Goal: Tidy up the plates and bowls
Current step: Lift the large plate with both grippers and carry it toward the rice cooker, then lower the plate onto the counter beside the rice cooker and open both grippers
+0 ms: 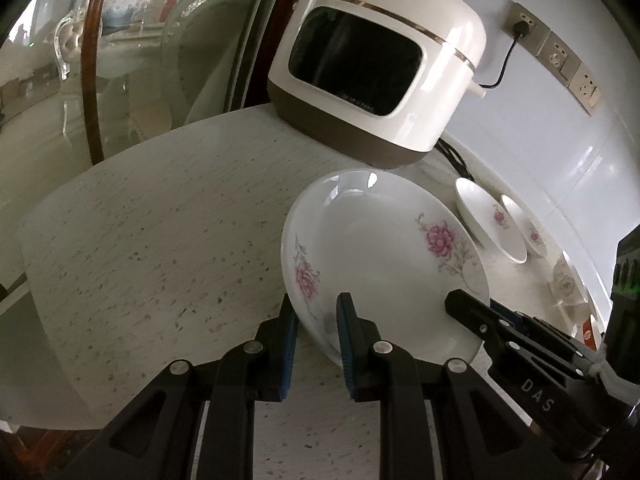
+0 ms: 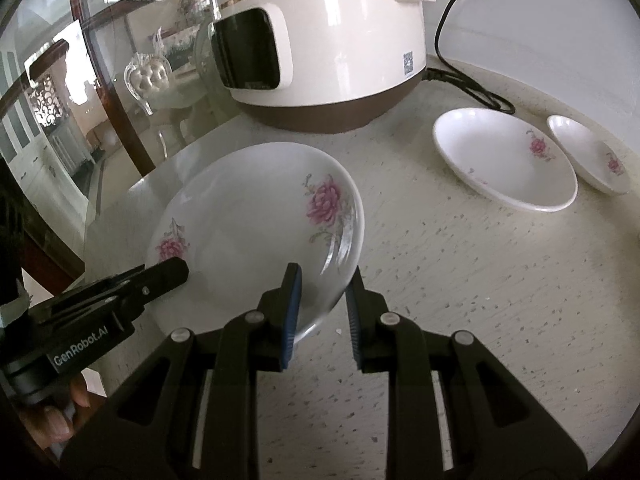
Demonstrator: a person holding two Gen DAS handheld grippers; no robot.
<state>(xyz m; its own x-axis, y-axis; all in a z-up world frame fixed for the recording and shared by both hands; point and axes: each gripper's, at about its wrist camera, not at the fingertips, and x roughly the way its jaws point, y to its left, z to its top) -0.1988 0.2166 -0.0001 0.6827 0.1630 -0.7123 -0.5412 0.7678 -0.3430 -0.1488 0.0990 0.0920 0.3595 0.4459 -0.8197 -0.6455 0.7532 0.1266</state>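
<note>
A white plate with pink flowers is held tilted above the speckled counter, in front of a white rice cooker; both tongs grip it at once, on opposite edges.

In the left wrist view the left tongs straddle the plate's near-left rim, one blue pad under it and one over it, clenched on the plate; the right tongs come in from the right, their black tip lying on the plate's right rim.

In the right wrist view the right tongs straddle the plate's near-right rim, one pad inside the plate and one outside, grasping it; the left tongs reach in from the left, their tip over the plate's left flower; fingers of a hand show below that tool, at the lower left edge.

The plate hangs near the counter's left corner, its far edge higher than the near one in the left view; whether any part touches the counter I cannot tell.

Two smaller flowered dishes lie on the counter to the right, well apart from the held plate: a larger dish and a smaller one just beside it; a black cord runs from the cooker past them; in the left view it is plugged into a wall socket.

Behind the counter's left edge stands a glass panel in a dark wooden frame.
</note>
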